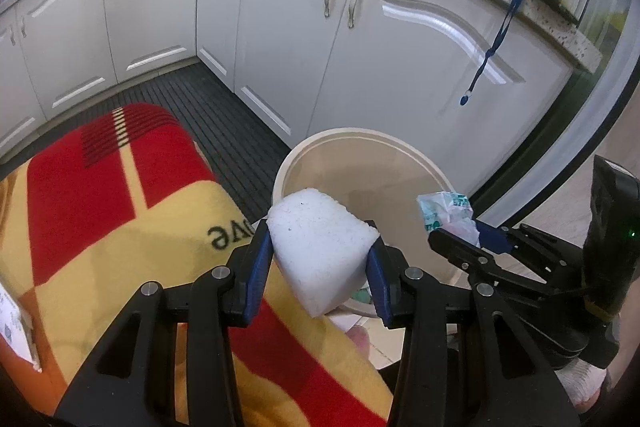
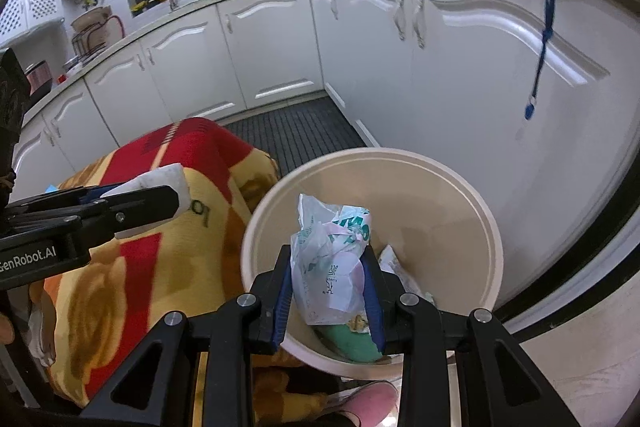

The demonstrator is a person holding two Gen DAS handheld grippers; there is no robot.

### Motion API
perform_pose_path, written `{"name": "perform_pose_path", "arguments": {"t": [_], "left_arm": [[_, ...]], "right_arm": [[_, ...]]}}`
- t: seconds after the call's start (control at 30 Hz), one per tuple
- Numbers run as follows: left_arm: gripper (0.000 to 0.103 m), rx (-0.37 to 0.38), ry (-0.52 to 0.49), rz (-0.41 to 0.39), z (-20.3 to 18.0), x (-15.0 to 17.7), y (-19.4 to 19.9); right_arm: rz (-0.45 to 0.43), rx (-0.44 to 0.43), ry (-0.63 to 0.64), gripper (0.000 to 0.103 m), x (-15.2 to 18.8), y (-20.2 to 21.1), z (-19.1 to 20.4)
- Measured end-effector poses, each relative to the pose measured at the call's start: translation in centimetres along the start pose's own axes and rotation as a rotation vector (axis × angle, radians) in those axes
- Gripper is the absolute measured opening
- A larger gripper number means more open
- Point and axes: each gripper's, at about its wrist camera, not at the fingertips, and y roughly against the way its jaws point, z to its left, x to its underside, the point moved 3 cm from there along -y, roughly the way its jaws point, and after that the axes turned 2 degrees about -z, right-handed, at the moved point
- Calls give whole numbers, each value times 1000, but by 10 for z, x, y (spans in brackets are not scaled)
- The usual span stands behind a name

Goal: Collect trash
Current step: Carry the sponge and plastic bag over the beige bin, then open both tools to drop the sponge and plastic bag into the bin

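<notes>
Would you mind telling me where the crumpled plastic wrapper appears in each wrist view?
Left wrist view: the crumpled plastic wrapper sits right of centre, held in the right gripper, beside the bin's rim.
Right wrist view: bottom centre, between the blue pads, over the bin's mouth.
Shared landmark: the cream bin.

One bin [image 2: 460, 187], two grippers [image 1: 320, 259] [image 2: 330, 291].

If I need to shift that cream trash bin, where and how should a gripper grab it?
Grip the cream trash bin by its rolled rim, probably at the bare far-right arc, coming straight down from above with one finger inside the wall and one outside. The body looks round and too wide to span, and the blanket crowds its left side.
</notes>
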Motion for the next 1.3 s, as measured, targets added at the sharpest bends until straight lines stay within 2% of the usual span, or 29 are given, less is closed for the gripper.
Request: {"name": "perform_pose_path", "arguments": {"t": [0.43, 0.87, 0.93, 1.0, 1.03, 1.07, 1.13, 1.3], "left_arm": [[42, -38, -44, 15, -10, -3, -20], [42, -43, -44, 34, -9, -5, -32], [45, -29, -33, 36, -9, -6, -35], [51, -3, -14, 39, -7, -7, -37], [53, 8, -5, 42, -6, -7, -38], [54, 24, 5, 45, -5, -7, -40], [57, 51, 13, 53, -5, -7, -42], [59, 58, 14, 68, -6, -4, -45]], "right_arm": [[42, 42, -60, 30, 5, -15, -33], [72, 48, -72, 30, 12, -26, -38], [77, 51, -77, 30, 12, -28, -40], [80, 56, -87, 36, 11, -30, -42], [77, 63, -95, 46, 11, -30, -44], [72, 65, -104, 51, 11, -30, -45], [70, 61, -121, 51, 12, -29, -48], [81, 62, -124, 51, 14, -31, -50]]}}
